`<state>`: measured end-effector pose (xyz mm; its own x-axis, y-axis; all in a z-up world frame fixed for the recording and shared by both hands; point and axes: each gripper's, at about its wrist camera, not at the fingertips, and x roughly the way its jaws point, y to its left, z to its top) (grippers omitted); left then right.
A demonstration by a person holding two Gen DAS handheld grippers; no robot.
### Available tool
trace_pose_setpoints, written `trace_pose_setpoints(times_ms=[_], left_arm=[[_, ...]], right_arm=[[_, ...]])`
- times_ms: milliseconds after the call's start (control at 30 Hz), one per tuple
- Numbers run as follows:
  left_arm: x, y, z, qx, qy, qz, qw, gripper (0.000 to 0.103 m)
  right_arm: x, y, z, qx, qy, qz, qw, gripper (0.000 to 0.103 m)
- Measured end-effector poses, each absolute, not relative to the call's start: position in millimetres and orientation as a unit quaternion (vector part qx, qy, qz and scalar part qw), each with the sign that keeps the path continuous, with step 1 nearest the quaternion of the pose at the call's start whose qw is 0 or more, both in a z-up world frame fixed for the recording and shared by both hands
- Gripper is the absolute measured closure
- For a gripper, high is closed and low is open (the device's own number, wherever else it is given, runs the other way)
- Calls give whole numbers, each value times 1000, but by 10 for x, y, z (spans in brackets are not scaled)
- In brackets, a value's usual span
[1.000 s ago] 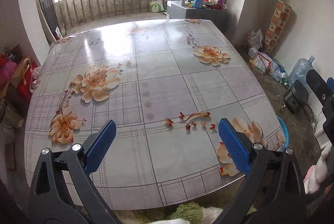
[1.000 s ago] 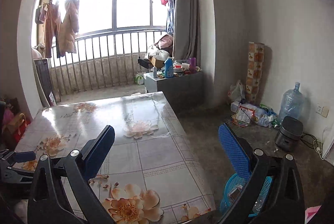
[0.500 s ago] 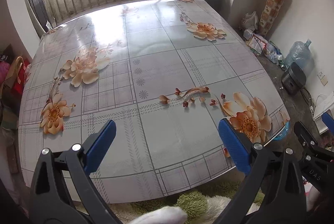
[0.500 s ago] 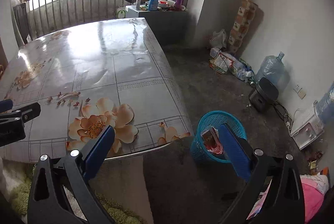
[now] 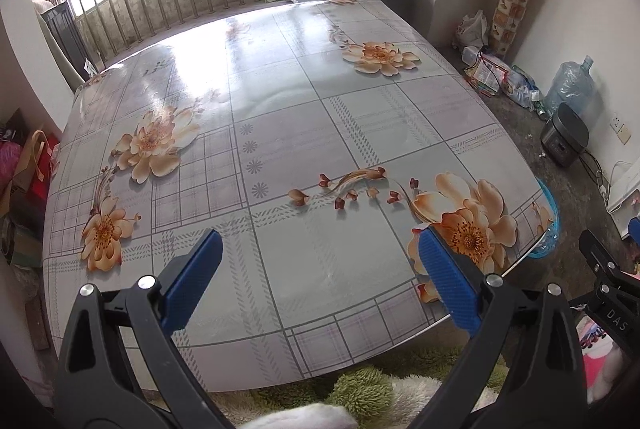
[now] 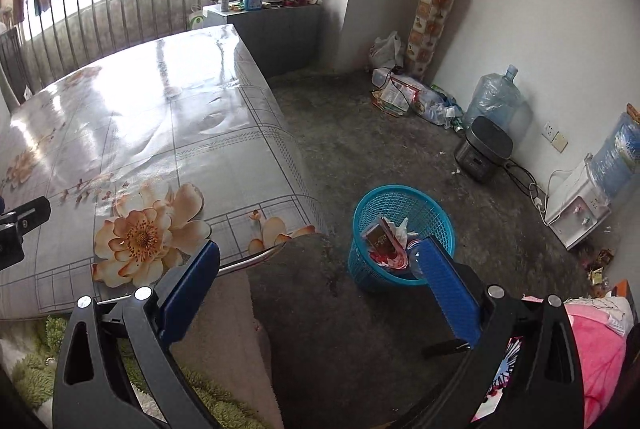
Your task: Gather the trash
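A glossy flower-print worktop (image 5: 280, 133) is filling the left wrist view and spreading over the left half of the right wrist view. The left claw (image 5: 320, 281) is hovering above the worktop's near edge, jaws spread wide and holding nothing. The right claw (image 6: 320, 289) is hanging over the floor (image 6: 360, 149), likewise gaping and empty. A blue basket (image 6: 404, 205) is standing on the floor at centre right, wrappers (image 6: 386, 241) lying inside it.
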<state>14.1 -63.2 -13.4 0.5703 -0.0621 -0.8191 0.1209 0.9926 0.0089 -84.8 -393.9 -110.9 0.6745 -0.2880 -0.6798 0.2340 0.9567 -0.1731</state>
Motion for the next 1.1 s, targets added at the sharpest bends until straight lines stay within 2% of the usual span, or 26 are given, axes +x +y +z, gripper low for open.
trace_pose_setpoints(times_ms=[1100], left_arm=[[114, -779, -76, 58, 452, -64, 888, 9]], right_arm=[[-837, -3994, -1098, -27, 374, -144, 916, 6]])
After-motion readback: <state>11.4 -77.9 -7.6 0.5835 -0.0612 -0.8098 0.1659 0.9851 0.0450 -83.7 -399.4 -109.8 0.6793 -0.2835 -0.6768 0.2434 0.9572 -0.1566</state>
